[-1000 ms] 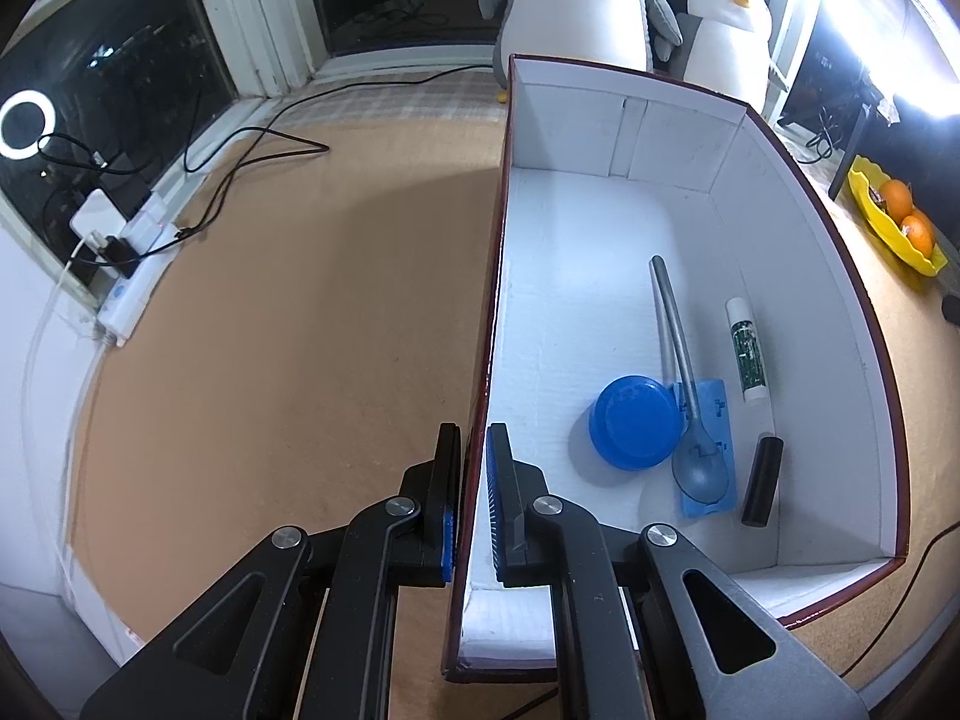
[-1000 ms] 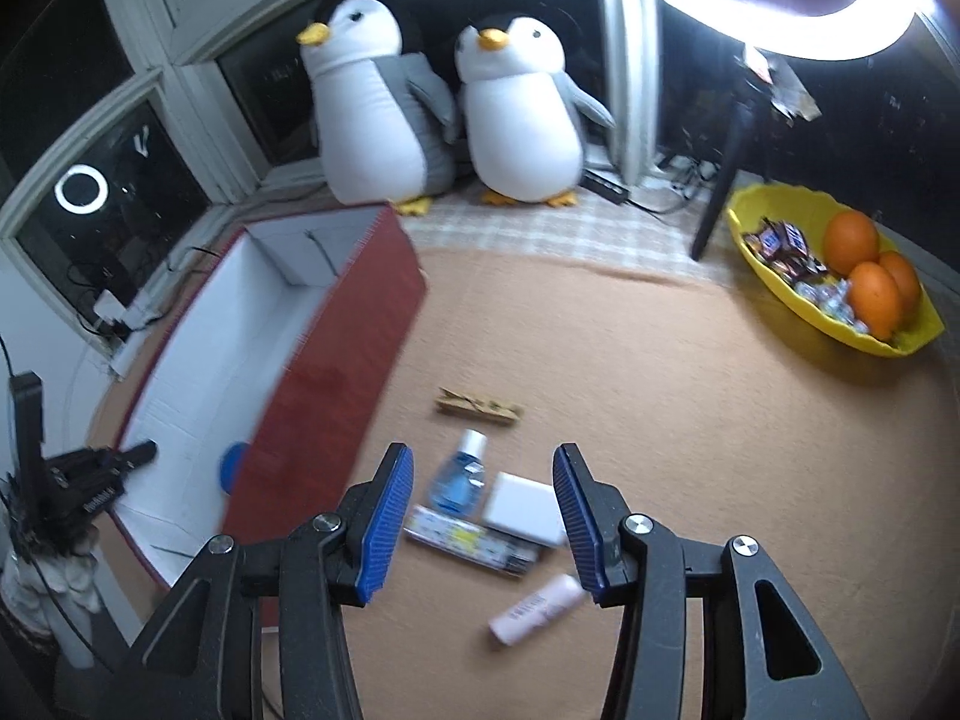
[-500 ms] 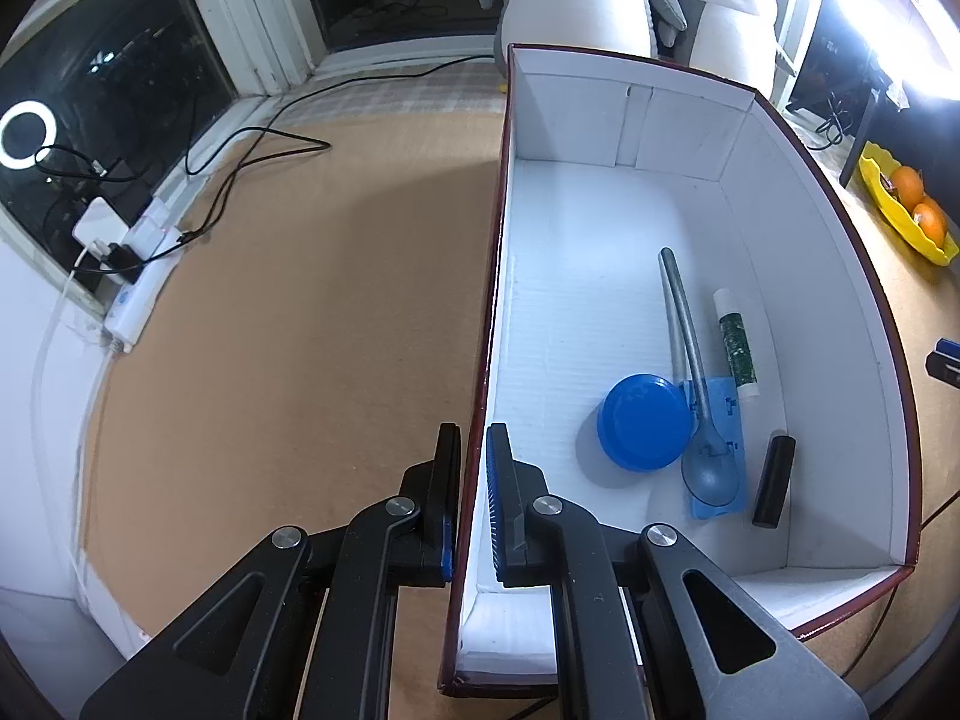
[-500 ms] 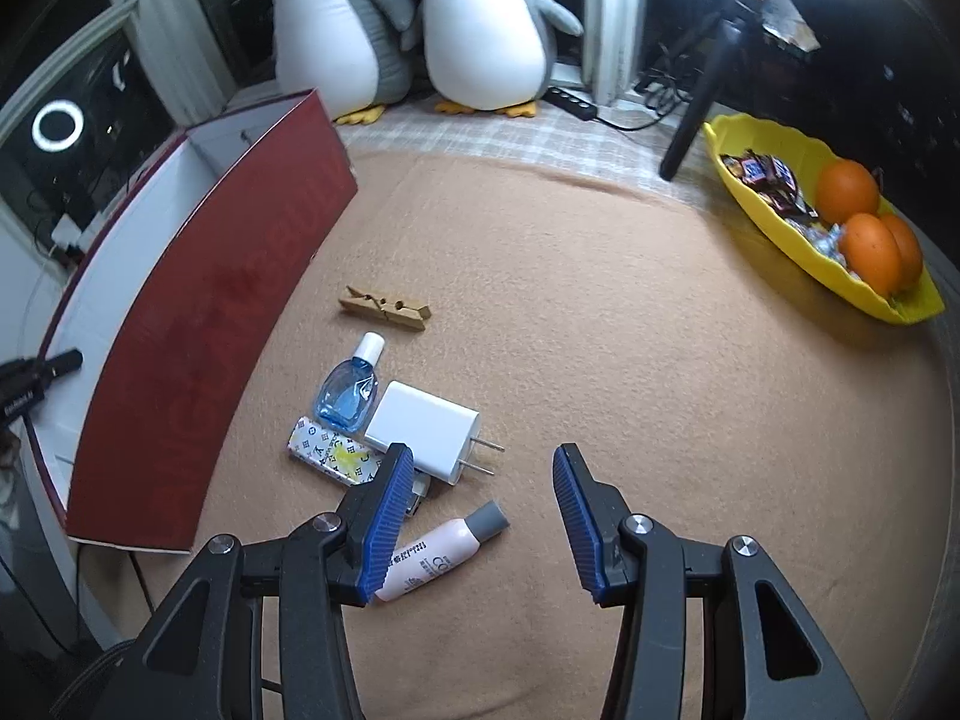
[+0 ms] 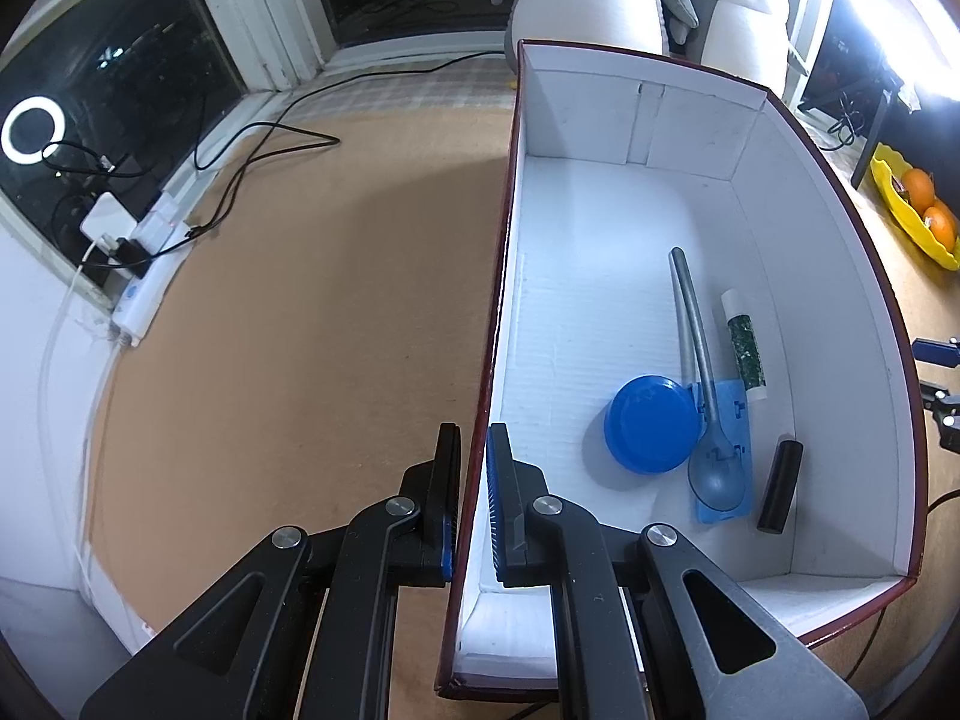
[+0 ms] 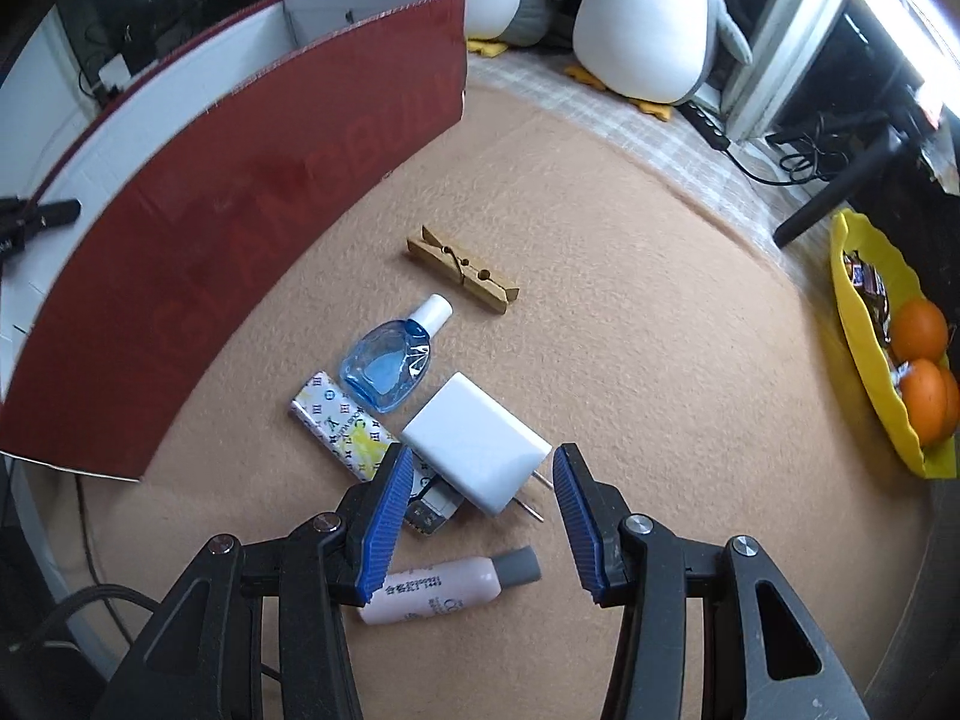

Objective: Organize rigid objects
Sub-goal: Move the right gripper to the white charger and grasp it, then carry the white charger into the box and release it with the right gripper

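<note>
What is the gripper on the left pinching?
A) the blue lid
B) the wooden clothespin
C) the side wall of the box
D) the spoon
C: the left gripper is clamped on the thin side wall of the box, one finger outside it and one inside, while the blue lid and spoon lie loose on the box floor.

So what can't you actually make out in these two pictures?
- Patterned case, right wrist view: its near end is under the white charger and behind the right claw.
- Pink tube, same view: print too small, one end behind the claw's finger.
- Box contents: hidden by its red wall in the right wrist view.
</note>
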Action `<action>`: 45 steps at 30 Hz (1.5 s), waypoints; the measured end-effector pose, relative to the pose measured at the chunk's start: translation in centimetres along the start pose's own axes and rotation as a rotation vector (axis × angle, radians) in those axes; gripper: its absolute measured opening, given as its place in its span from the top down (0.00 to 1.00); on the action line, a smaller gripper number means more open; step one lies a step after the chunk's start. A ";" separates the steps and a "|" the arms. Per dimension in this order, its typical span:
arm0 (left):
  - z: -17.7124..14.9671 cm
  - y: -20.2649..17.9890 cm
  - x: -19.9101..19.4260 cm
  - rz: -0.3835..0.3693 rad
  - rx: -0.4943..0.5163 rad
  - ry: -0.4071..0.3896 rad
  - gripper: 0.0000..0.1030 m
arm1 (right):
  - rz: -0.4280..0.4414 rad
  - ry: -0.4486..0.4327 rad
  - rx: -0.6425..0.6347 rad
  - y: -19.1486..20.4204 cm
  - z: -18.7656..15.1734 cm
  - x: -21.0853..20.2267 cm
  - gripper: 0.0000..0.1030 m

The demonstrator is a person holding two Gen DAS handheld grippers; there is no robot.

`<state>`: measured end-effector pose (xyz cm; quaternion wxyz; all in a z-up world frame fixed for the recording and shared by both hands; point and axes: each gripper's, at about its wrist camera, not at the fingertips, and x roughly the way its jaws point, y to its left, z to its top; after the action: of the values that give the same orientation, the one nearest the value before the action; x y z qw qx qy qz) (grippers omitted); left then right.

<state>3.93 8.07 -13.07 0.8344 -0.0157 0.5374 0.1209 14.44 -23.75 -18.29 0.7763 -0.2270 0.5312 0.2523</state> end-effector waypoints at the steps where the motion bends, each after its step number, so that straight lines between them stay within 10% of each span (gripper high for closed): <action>1: 0.0 0.0 0.0 0.001 -0.001 0.000 0.93 | 0.001 0.004 -0.003 0.0 0.1 0.3 0.57; 29: -0.4 0.8 -0.1 -0.031 -0.033 -0.016 0.93 | 0.018 -0.076 0.226 -3.4 0.6 -1.4 0.65; 45: -1.3 1.9 -0.7 -0.105 -0.048 -0.055 0.93 | 0.083 -0.265 0.196 5.0 4.0 -11.0 0.65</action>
<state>2.07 9.61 -12.74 0.8535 -0.0607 0.5097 0.0900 10.78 -19.09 -7.04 0.8469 -0.0926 0.4553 0.2588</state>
